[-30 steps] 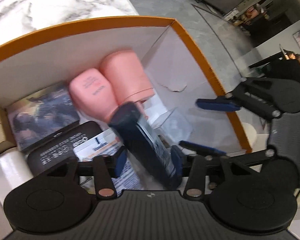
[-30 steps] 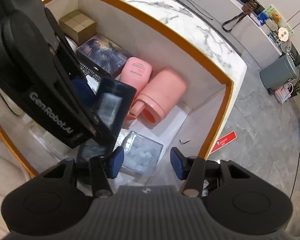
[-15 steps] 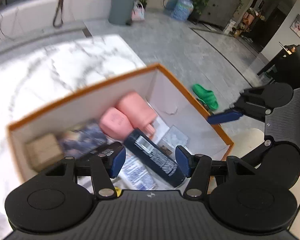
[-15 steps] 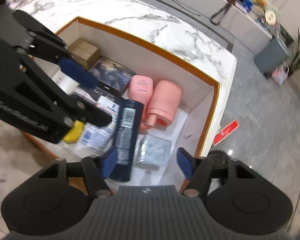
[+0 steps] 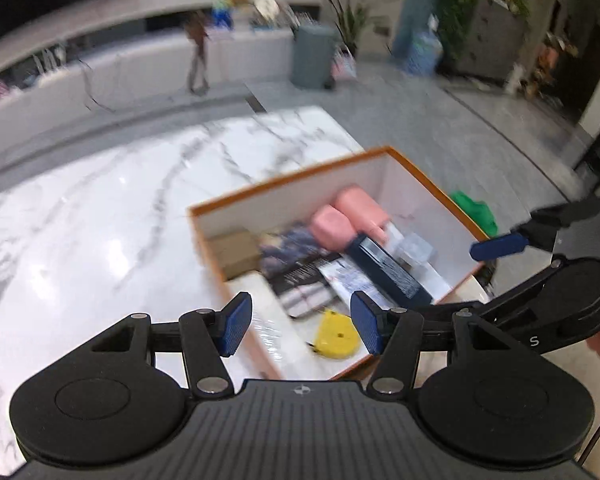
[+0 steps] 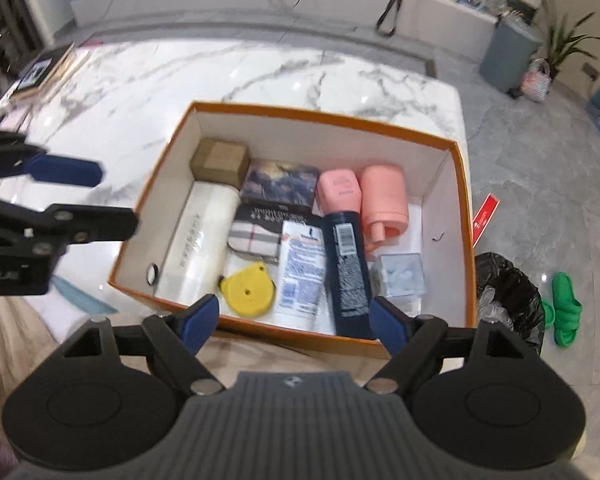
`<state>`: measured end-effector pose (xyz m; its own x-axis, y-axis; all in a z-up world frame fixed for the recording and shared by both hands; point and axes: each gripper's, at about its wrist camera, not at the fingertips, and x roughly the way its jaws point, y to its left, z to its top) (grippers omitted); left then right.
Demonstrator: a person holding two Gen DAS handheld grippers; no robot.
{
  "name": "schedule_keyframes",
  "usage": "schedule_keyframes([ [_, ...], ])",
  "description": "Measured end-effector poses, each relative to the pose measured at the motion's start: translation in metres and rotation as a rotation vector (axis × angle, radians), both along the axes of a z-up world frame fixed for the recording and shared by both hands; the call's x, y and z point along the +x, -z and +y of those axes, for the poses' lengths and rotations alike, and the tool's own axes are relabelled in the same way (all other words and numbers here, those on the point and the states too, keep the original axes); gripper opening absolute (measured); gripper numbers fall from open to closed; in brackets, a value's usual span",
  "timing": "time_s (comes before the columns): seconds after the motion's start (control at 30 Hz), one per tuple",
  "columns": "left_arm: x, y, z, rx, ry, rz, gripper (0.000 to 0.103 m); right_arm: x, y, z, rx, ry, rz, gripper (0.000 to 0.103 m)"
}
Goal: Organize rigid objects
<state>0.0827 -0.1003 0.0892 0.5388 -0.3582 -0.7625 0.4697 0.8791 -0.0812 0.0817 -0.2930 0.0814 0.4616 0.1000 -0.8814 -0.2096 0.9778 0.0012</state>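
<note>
An orange-rimmed white box sits on the marble table and holds several items: a dark blue bottle, two pink bottles, a yellow tape measure, a white tube, a clear cube, a cardboard box and a picture box. The box and the blue bottle also show in the left wrist view. My left gripper is open and empty, above the box's near left corner. My right gripper is open and empty, above the box's near edge.
The marble table stretches behind and left of the box. A black-lined bin and green slippers are on the floor to the right. A grey bin and plants stand at the back.
The left gripper let go of the dark blue bottle, which now lies in the box. Both grippers have pulled up and back from the box.
</note>
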Motion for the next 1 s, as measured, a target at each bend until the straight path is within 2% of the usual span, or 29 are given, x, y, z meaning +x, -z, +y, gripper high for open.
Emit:
schedule_keyframes([
  [0.1,-0.023,-0.002,0.016,0.007,-0.053,-0.114,0.066,-0.018,0.002,0.01,0.056,0.053,-0.076,0.088],
  [0.23,-0.043,0.003,0.036,-0.023,-0.143,-0.192,0.067,-0.045,0.006,0.029,0.086,0.118,-0.197,0.091],
  [0.3,-0.05,0.008,0.043,-0.014,-0.202,-0.221,0.081,-0.058,0.009,0.041,0.078,0.148,-0.245,0.091],
  [0.4,-0.061,0.021,0.042,0.047,-0.252,-0.291,0.088,-0.072,0.014,0.054,0.078,0.188,-0.28,0.093],
  [0.47,-0.064,0.032,0.042,0.077,-0.284,-0.288,0.088,-0.078,0.018,0.06,0.066,0.217,-0.308,0.093],
  [0.6,-0.071,0.048,0.054,0.068,-0.354,-0.287,0.088,-0.086,0.029,0.072,0.041,0.221,-0.344,0.093],
  [0.83,-0.084,0.064,0.077,0.049,-0.402,-0.311,0.09,-0.104,0.053,0.088,0.016,0.225,-0.454,0.094],
  [1.0,-0.089,0.074,0.074,0.066,-0.395,-0.313,0.091,-0.102,0.064,0.086,0.047,0.218,-0.439,0.096],
])
